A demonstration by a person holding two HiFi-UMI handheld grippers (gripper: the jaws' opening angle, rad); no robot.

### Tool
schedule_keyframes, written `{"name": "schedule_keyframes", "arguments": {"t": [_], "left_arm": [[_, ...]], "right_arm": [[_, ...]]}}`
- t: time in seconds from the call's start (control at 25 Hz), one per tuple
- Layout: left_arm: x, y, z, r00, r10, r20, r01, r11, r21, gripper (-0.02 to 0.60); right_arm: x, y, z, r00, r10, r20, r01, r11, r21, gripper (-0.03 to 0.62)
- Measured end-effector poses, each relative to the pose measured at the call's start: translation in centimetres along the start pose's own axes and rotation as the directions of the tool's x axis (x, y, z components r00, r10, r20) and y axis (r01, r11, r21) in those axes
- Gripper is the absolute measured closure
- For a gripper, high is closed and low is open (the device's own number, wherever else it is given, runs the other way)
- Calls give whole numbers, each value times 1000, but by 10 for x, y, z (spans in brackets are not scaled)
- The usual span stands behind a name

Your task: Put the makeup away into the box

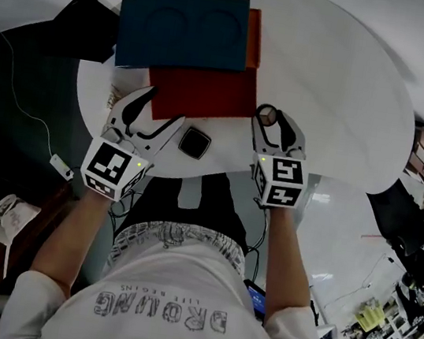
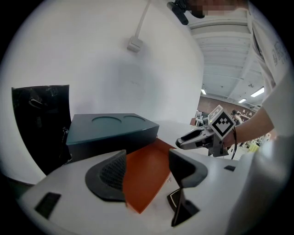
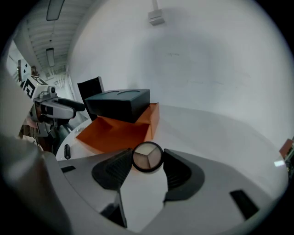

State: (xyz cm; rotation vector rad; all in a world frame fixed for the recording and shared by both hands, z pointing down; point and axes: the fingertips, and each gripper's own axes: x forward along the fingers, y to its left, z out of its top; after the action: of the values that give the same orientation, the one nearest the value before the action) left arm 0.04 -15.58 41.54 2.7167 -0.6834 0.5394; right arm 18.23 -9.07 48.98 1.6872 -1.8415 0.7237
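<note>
An orange box [image 1: 204, 92] lies open on the round white table [image 1: 344, 90], with a dark blue lid [image 1: 184, 31] resting over its back part. My right gripper [image 1: 272, 120] is shut on a small round compact [image 3: 147, 157] with a three-part beige pan, held above the table just right of the box. My left gripper [image 1: 159, 113] is open and empty at the box's front left corner; in its own view the orange flap [image 2: 147, 179] shows beyond the jaws. A black square compact [image 1: 195, 143] lies on the table between the two grippers, partly hidden in the left gripper view [image 2: 177, 198].
A black bag [image 1: 79, 24] sits by the table's back left edge. A thin cable with a white switch [image 1: 61, 167] hangs off the left side. The table's near edge runs just under both grippers. Bare tabletop spreads right of the box.
</note>
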Motion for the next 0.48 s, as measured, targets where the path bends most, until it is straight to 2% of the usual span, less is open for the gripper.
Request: {"name": "schedule_keyframes", "arguments": {"t": [0.48], "left_arm": [[-42,42,-14,993,120,12,-119,990,-70,285]], "right_arm": [[36,54,34,992,125,-16,-126,988,-93,368]]}}
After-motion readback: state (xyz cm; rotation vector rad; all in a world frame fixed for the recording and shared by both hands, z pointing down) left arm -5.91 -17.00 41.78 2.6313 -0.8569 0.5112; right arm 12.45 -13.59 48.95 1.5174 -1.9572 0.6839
